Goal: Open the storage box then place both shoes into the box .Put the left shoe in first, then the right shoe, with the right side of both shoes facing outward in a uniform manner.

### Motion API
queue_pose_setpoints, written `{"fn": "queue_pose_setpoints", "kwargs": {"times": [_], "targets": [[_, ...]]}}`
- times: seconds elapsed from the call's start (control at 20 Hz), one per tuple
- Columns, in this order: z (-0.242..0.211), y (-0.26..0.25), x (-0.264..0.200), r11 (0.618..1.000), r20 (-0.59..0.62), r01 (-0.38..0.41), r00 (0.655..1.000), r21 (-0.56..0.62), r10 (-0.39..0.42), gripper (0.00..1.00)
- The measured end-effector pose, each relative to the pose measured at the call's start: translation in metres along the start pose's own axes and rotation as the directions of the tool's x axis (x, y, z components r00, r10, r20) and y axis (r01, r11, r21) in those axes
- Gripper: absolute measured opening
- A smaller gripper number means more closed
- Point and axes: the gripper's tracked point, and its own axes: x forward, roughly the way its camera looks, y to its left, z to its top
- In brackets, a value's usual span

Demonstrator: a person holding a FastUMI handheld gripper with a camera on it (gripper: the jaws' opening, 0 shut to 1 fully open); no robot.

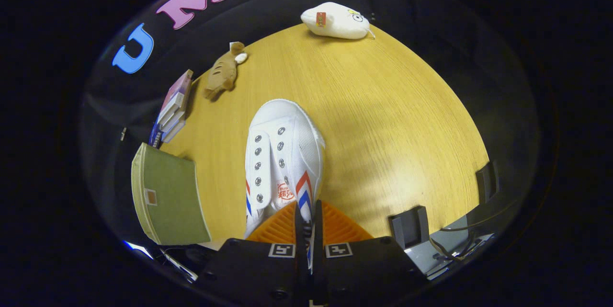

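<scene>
Tool (309,230) fingers are clamped on the heel-side collar of the white shoe (282,163), whose toe points ahead over the bench (383,120). Keep the clamp firm and the shoe level while carrying it toward the green storage box (167,197), just left. Tool looks steeply down on the bench.

The gripper (306,230) points toward 12 o'clock, its two fingers drawn close together with only a thin gap between them. Both fingers pinch the side wall of the white shoe (283,163) near its heel, one finger at 9 o'clock of the wall, the other at 3 o'clock.
</scene>
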Motion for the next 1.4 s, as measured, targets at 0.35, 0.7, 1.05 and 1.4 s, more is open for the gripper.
{"fn": "queue_pose_setpoints", "kwargs": {"times": [0.35, 0.7, 1.05, 1.4], "targets": [[-0.003, 0.109, -0.052, 0.997, 0.068, -0.071, 0.995, 0.001, 0.071, 0.08], [-0.035, 0.223, -0.069, 0.983, 0.053, -0.186, 0.981, 0.013, 0.185, 0.08], [-0.054, 0.320, -0.061, 0.961, 0.027, -0.262, 0.964, -0.085, 0.265, 0.08], [-0.077, 0.361, -0.025, 0.961, -0.034, -0.238, 0.971, -0.142, 0.235, 0.08]]}}
